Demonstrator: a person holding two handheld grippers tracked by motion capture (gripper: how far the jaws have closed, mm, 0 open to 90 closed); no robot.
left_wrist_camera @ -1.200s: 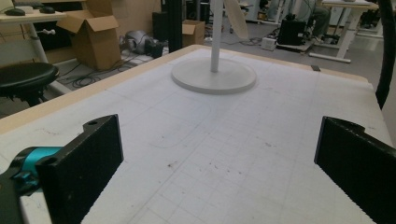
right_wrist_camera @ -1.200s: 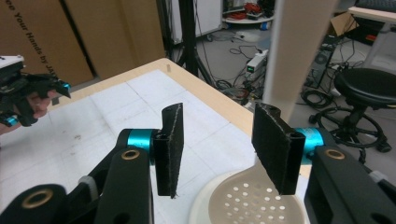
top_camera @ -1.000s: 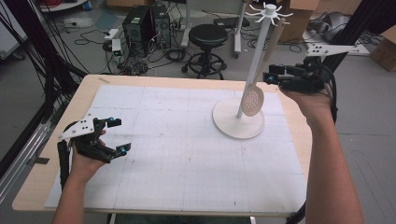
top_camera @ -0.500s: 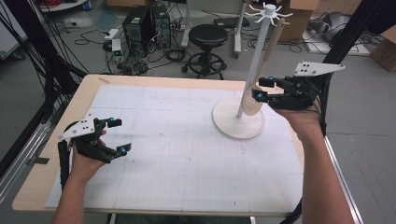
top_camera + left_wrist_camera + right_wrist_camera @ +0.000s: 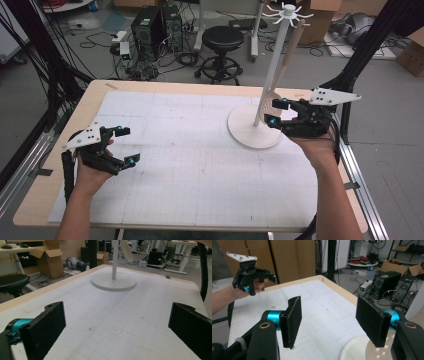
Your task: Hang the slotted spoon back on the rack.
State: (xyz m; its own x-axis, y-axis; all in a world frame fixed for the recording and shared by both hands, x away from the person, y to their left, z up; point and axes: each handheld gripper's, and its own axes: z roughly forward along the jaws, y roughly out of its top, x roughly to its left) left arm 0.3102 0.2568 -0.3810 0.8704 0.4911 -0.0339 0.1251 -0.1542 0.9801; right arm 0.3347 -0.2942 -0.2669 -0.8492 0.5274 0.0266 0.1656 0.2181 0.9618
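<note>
Both grippers' fingers apart, seemingly unobstructed.

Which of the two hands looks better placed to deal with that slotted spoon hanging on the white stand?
The right. The right gripper sits open beside the slotted spoon on the white stand, its jaws having just opened with nothing between them. The left gripper waits open at the table's far side.

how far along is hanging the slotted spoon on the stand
Looks done: the slotted spoon hangs from a hook at the top of the white stand. In hand: the right tool sits beside the spoon's head, jaws just opened, nothing between them, as the right gripper view shows. The left tool rests open over the table mat. Left: probably only drawing the right hand clear.
</note>
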